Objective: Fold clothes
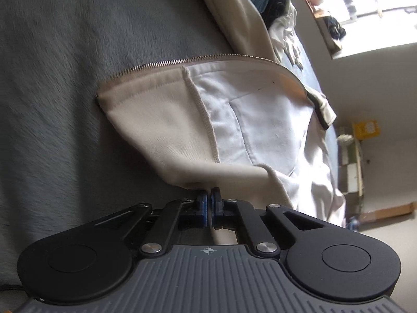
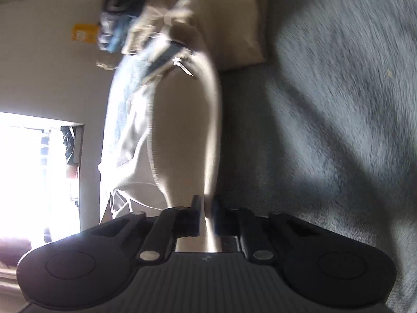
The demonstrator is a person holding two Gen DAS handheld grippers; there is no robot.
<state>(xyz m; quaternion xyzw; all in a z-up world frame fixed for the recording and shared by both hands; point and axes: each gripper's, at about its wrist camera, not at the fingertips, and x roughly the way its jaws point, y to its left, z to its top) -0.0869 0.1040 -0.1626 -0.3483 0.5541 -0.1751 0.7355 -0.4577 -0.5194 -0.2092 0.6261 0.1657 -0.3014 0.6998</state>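
Note:
A cream zip-up jacket (image 1: pixel 161 120) with a metal zipper (image 1: pixel 198 60) along its edge and a white lining (image 1: pixel 260 120) hangs lifted over the grey bed cover (image 1: pixel 78 78). My left gripper (image 1: pixel 208 195) is shut on the jacket's lower hem. In the right wrist view the same cream jacket (image 2: pixel 182 130) stretches away from my right gripper (image 2: pixel 207 203), which is shut on a fold of it above the grey cover (image 2: pixel 325 130). The right view is blurred.
A pile of other clothes (image 1: pixel 276 0) lies farther along the bed, also seen blurred in the right wrist view (image 2: pixel 122 26). A bright window (image 1: pixel 378 5) is in the wall, and a yellow box (image 1: pixel 366 129) stands on a shelf beyond the bed.

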